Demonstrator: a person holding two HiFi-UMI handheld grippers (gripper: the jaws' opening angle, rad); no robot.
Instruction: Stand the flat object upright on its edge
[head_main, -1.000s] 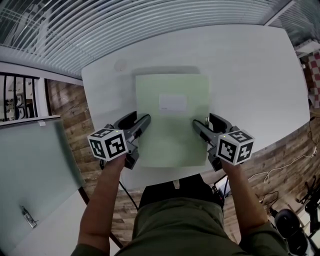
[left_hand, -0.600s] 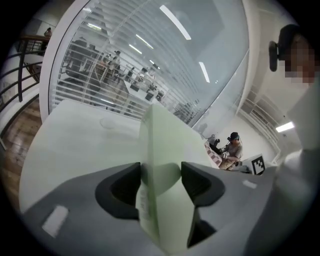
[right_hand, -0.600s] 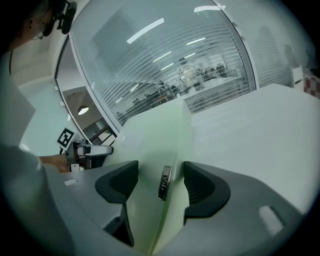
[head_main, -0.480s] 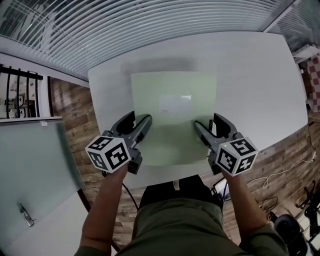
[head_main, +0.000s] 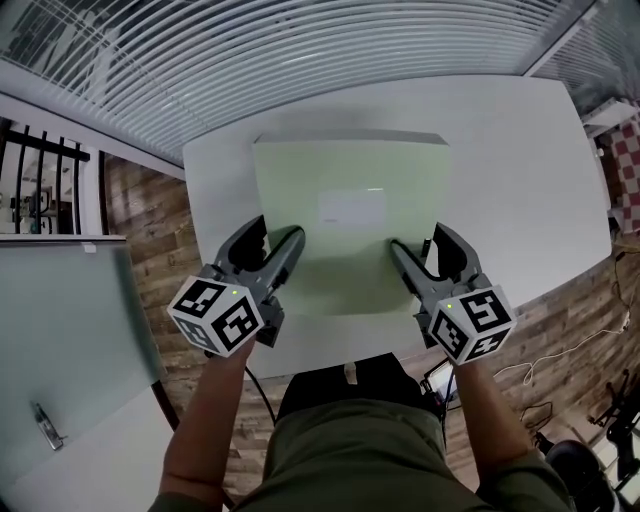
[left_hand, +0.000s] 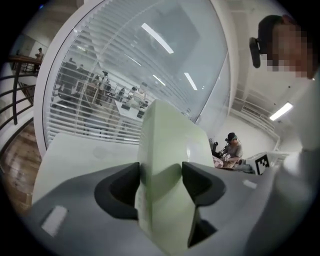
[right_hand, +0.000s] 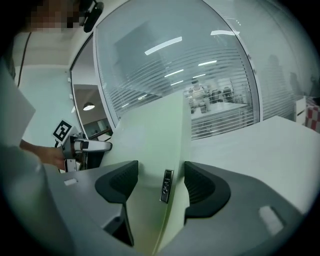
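Observation:
A pale green flat book with a white label is tipped up off the white table, its far edge raised toward me. My left gripper clasps its left side and my right gripper its right side, both near the lower end. In the left gripper view the book fills the gap between the pads of the left gripper, whose jaws are opening slightly. In the right gripper view the book stands on edge between the pads of the right gripper, which sit against it.
A curved glass wall with blinds runs just behind the table's far edge. Wood floor and a glass panel lie to the left. Cables trail on the floor at the right. A person sits far off.
Both grippers have tilted the book up from lying flat. Its far edge has risen and looks wider, and the grippers have drawn slightly nearer to me.

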